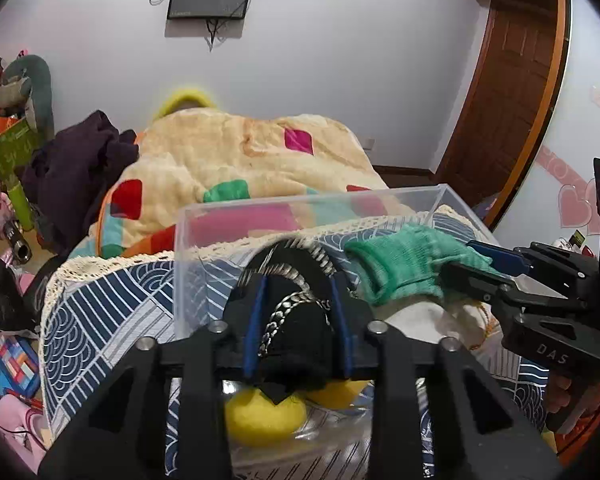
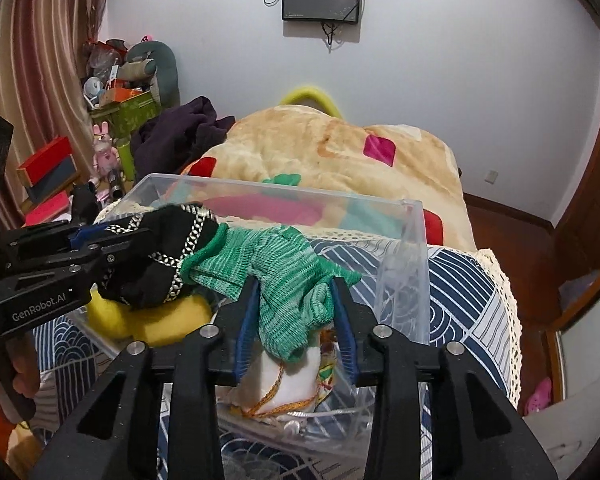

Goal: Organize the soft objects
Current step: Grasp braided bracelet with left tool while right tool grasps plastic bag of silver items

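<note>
Over the bin [image 2: 400, 248], tongs [image 2: 296, 284] grip a green glove [image 2: 284, 268].

Both grippers, left [image 1: 298, 304] and right [image 2: 296, 308], are black plastic with blue finger pads, silver screws, white lettering; bare skin, probably fingers, grips each handle.

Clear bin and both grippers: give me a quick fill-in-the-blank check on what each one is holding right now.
1. The left gripper is shut on a ____ cloth with silver trim.
2. The right gripper grips the ____ knit glove.
3. Both items hang over the ____ plastic bin.
4. Under the cloth lies a ____ soft object.

Missing words: black; green; clear; yellow
</note>
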The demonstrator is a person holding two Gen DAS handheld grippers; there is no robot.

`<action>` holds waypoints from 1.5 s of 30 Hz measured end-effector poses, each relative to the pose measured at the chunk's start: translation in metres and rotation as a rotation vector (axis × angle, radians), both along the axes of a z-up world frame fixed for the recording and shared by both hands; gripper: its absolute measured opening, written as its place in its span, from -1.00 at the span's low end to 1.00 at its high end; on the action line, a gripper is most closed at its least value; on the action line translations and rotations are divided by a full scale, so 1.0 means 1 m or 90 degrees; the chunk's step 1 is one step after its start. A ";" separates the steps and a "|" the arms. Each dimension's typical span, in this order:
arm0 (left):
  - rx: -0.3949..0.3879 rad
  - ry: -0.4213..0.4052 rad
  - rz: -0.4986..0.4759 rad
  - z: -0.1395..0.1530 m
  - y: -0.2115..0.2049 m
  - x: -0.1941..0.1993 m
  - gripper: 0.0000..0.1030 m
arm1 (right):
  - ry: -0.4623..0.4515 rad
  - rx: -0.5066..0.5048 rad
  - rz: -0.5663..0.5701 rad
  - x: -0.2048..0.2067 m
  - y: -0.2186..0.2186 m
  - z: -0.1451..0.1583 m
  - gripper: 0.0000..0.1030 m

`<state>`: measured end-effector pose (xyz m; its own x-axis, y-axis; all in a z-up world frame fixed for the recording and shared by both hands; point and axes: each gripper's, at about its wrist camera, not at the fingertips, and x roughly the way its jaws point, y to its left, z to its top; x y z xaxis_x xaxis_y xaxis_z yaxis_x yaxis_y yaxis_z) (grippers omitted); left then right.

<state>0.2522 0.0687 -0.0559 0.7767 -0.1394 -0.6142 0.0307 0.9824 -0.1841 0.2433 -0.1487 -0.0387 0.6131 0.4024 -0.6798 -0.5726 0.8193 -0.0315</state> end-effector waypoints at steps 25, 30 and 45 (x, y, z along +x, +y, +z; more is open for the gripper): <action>0.058 -0.092 -0.036 0.035 -0.035 -0.111 0.93 | -0.097 0.075 0.003 -0.076 -0.047 0.029 0.60; 0.033 -0.019 -0.031 -0.001 -0.035 -0.120 0.93 | -0.045 0.054 0.010 -0.084 -0.049 -0.001 0.60; 0.055 0.091 -0.054 -0.071 -0.074 -0.132 0.93 | 0.081 0.034 0.041 -0.092 -0.047 -0.066 0.10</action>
<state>0.1206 -0.0049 -0.1264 0.6686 -0.1423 -0.7299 0.0937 0.9898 -0.1072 0.1517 -0.1955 -0.1046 0.4956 0.4755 -0.7268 -0.6204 0.7795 0.0870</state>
